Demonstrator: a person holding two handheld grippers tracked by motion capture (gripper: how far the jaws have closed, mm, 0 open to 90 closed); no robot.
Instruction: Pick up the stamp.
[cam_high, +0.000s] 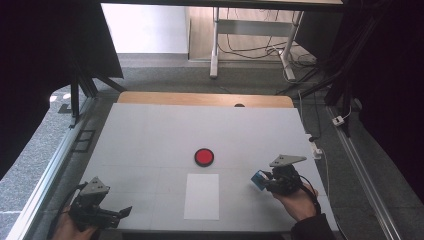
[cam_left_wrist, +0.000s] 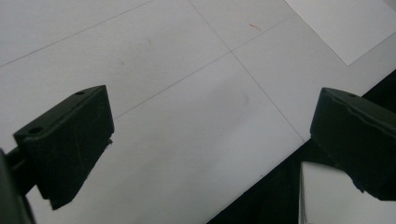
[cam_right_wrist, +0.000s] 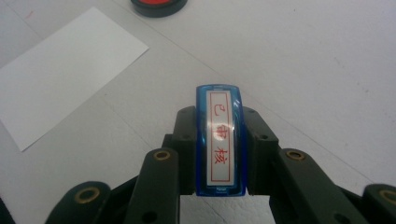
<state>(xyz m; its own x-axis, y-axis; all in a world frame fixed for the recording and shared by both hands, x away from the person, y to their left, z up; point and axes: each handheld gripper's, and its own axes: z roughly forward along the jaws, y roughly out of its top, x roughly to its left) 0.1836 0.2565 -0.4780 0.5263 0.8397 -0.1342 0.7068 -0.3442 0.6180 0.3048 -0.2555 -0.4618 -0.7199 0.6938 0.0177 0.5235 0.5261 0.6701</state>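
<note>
A blue stamp with a white label and red characters sits between the jaws of my right gripper, which is shut on it. In the high view the right gripper holds the stamp at the table's right, just right of a white paper sheet. A round red ink pad with a black rim lies beyond the sheet. My left gripper rests at the front left corner. Its jaws stand wide apart over bare table, and the left gripper is open.
The grey table has a wooden strip along its far edge. Metal rails run down both sides, and cables with a white plug lie off the right edge. The front edge is close beneath the left gripper.
</note>
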